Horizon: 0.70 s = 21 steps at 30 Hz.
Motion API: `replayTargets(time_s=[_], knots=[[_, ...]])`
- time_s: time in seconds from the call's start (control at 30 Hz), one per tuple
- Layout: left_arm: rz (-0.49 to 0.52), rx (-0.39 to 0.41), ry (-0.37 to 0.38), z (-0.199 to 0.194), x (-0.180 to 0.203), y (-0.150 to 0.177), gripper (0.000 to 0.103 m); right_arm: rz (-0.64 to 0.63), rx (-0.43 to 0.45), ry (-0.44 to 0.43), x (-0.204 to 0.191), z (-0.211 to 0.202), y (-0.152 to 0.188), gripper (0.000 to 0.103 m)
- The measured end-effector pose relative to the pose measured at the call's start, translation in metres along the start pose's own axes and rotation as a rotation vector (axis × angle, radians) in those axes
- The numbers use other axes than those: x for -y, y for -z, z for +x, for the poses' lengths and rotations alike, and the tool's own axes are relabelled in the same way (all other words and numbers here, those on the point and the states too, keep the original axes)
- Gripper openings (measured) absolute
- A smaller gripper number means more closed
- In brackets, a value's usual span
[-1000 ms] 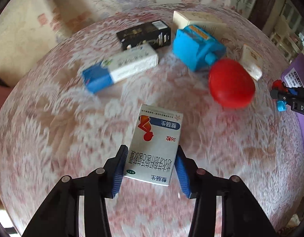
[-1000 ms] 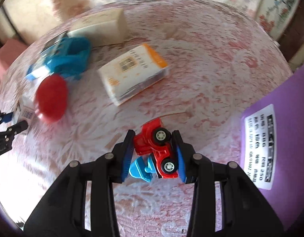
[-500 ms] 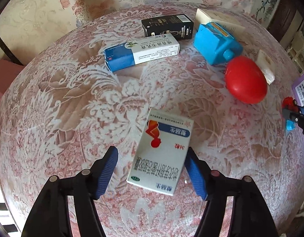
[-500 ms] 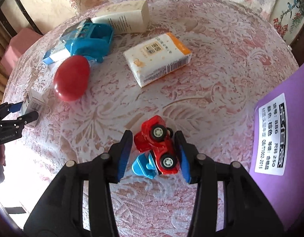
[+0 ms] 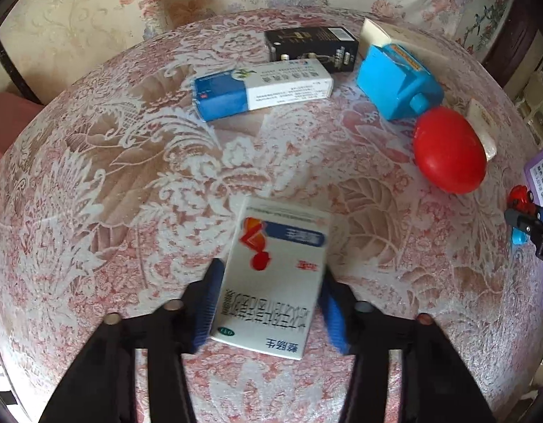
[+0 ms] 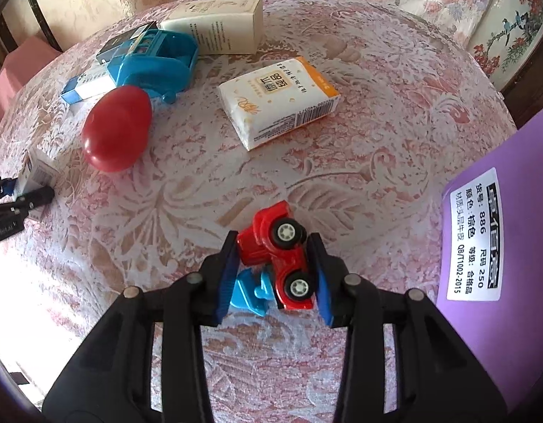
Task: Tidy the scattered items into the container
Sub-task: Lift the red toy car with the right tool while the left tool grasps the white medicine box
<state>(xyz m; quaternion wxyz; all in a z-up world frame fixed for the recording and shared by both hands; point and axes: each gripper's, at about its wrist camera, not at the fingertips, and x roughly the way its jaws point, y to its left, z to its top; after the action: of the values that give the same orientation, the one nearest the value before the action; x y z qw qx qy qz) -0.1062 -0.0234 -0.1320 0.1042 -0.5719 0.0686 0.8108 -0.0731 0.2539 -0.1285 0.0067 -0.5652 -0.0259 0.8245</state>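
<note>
My left gripper [image 5: 271,282] is shut on a white medicine box [image 5: 282,246] with a red and blue logo, both blue pads against its long sides near the table's front. A red toy car [image 6: 289,264] with a blue scoop lies on its side between the pads of my right gripper [image 6: 273,257], which is shut on it. The purple container [image 6: 500,229], with a white label, stands just right of the car. In the left wrist view the right gripper [image 5: 528,222] and the container [image 5: 542,172] show at the right edge.
On the pink lace tablecloth [image 5: 112,176] lie a red egg [image 5: 447,148], a blue toy [image 5: 398,81], a blue-and-white box [image 5: 260,88], a black box [image 5: 310,47], a cream box [image 6: 218,24] and a tissue pack [image 6: 278,102]. Floral upholstery lies behind.
The left gripper held the medicine box, opened wide half a second ago, and has now closed on it again. The right gripper has kept hold of the toy car throughout.
</note>
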Motion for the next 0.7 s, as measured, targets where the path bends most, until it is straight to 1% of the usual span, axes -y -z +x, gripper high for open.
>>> replayTargets(time_s=[0.13,0.3,0.6,0.7], knots=[[-0.01,0.007,0.009,-0.004,-0.004,-0.001,0.043,-0.014,0.008,0.012,-0.006,-0.003,0.006,0.041],[-0.014,0.005,-0.001,-0.005,-0.002,-0.003,0.042,-0.031,0.008,0.016,-0.013,-0.012,0.012,0.041],[-0.011,-0.002,-0.025,-0.012,0.005,-0.002,0.041,-0.038,-0.002,0.023,-0.018,-0.015,0.016,0.041],[-0.007,0.004,-0.034,-0.015,0.005,-0.003,0.041,-0.034,0.009,0.017,-0.02,-0.021,0.018,0.041]])
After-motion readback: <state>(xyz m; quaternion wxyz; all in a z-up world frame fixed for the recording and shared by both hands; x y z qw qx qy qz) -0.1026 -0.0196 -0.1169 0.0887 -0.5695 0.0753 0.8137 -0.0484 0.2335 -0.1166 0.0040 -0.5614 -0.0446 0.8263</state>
